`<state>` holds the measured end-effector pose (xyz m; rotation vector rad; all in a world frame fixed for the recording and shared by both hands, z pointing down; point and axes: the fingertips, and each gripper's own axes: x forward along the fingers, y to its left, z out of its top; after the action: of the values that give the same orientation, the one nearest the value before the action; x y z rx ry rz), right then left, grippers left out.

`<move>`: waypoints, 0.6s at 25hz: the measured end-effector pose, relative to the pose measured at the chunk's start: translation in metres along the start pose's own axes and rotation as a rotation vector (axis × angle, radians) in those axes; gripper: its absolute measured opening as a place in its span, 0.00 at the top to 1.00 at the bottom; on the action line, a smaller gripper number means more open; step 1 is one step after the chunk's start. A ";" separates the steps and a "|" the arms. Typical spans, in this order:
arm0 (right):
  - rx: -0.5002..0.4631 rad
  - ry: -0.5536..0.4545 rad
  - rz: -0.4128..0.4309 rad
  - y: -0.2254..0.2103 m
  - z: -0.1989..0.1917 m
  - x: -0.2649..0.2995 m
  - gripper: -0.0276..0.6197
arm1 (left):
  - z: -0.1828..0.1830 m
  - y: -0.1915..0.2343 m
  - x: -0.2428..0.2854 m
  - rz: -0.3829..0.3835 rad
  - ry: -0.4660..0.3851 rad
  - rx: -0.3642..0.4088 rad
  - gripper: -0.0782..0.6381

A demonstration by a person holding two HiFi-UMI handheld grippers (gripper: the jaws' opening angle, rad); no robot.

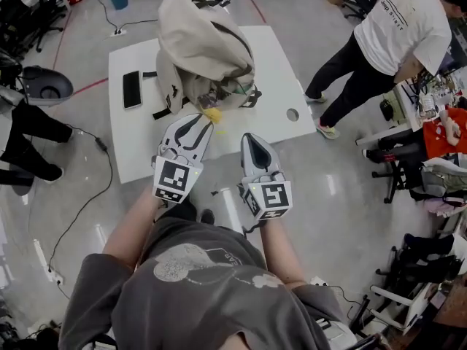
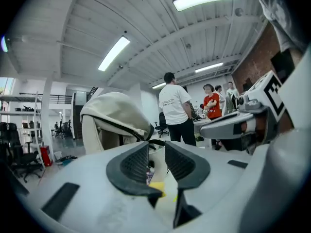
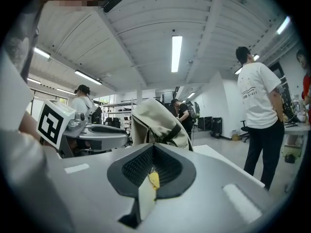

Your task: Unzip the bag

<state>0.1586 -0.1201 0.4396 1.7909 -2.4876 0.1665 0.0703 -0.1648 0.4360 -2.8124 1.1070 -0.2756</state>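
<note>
A beige backpack [image 1: 201, 46] stands on the white table [image 1: 131, 148], its front opening [image 1: 228, 90] gaping toward me with contents showing. My left gripper [image 1: 206, 119] points at that opening from just in front, jaws open with nothing between them; a small yellow object [image 1: 212, 114] lies on the table at its tip. In the left gripper view the backpack [image 2: 109, 115] rises beyond the open gripper [image 2: 156, 152]. My right gripper [image 1: 252, 138] hovers shut over the table's near edge, apart from the bag. In the right gripper view that gripper [image 3: 153, 152] shows a yellow speck at the jaws' seam, with the backpack [image 3: 155, 120] ahead.
A black phone [image 1: 132, 88] lies on the table left of the bag. A round hole [image 1: 292, 114] sits near the table's right edge. A person in a white shirt [image 1: 398, 39] bends over a desk at right. Cables and office chairs [image 1: 398, 170] surround the table.
</note>
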 end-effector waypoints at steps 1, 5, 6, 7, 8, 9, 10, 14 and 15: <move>0.005 0.004 -0.012 -0.004 0.000 0.004 0.96 | -0.003 0.001 0.008 -0.016 0.008 0.005 0.73; 0.024 0.013 -0.063 -0.021 -0.001 0.021 0.96 | -0.016 -0.001 0.043 -0.131 0.052 -0.201 0.65; 0.022 0.016 -0.074 -0.025 -0.001 0.024 0.96 | -0.018 0.000 0.050 -0.144 0.061 -0.248 0.63; 0.020 0.020 -0.084 -0.028 -0.001 0.028 0.96 | -0.021 0.002 0.058 -0.143 0.069 -0.271 0.62; 0.019 0.025 -0.095 -0.031 -0.002 0.032 0.96 | -0.023 0.005 0.065 -0.134 0.078 -0.275 0.61; 0.021 0.030 -0.106 -0.034 -0.003 0.035 0.96 | -0.027 0.008 0.072 -0.125 0.087 -0.274 0.61; 0.023 0.034 -0.116 -0.037 -0.004 0.039 0.96 | -0.030 0.011 0.079 -0.124 0.095 -0.276 0.61; 0.013 0.049 -0.150 -0.045 -0.007 0.054 0.96 | -0.034 0.015 0.101 -0.164 0.099 -0.319 0.61; 0.015 0.051 -0.160 -0.047 -0.007 0.057 0.96 | -0.032 0.015 0.105 -0.170 0.092 -0.323 0.62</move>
<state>0.1850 -0.1870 0.4553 1.9550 -2.3033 0.2186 0.1286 -0.2484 0.4782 -3.2176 1.0113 -0.2643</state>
